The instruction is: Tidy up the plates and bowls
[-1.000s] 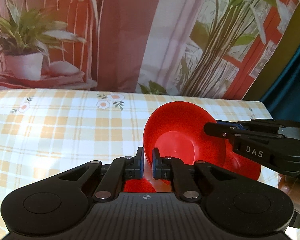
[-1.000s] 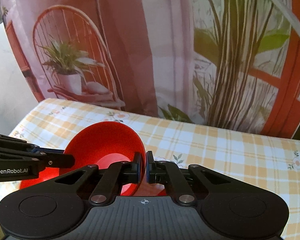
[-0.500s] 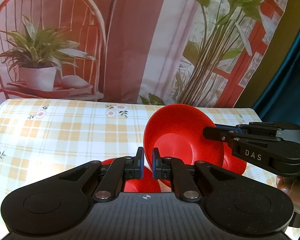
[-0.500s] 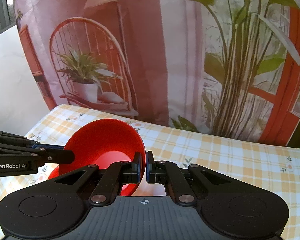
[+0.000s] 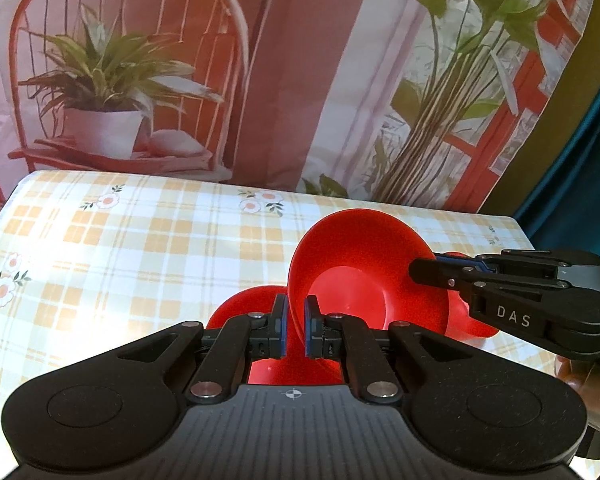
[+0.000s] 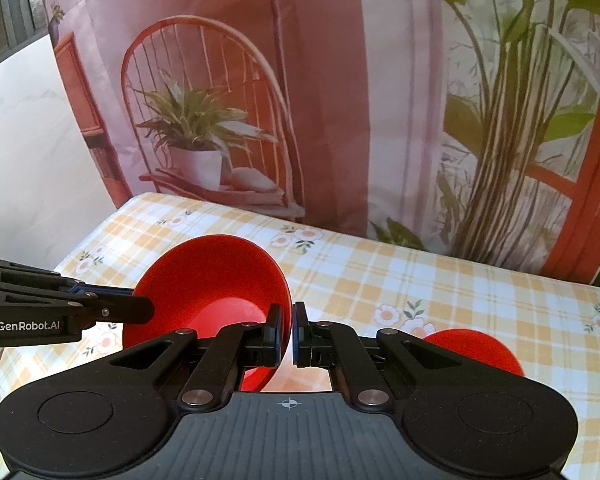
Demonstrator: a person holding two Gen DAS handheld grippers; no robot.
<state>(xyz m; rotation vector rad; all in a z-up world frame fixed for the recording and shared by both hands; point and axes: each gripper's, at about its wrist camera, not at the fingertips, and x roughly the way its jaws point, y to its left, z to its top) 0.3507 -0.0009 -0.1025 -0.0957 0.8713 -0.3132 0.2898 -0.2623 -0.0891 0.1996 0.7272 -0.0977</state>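
A red bowl (image 5: 360, 264) hangs tilted above the checked table, held at two opposite points of its rim. My left gripper (image 5: 296, 322) is shut on the near rim in the left wrist view. My right gripper (image 5: 420, 270) is clamped on the bowl's right rim. In the right wrist view the right gripper (image 6: 287, 322) pinches the rim of the same bowl (image 6: 208, 276), and the left gripper (image 6: 148, 306) grips its left side. A second red dish (image 5: 240, 308) lies on the table below. Another red dish (image 6: 472, 352) sits to the right.
The table carries a yellow plaid cloth with flowers (image 5: 140, 240). Right behind its far edge hangs a printed backdrop (image 5: 300, 80) of a chair and plants. A dark blue curtain (image 5: 580, 160) is at the right. A person's hand (image 5: 572, 372) shows at the right edge.
Both grippers have risen together with the red bowl. More of the tablecloth shows, and the red dishes on the table have come into view under and beside the bowl.
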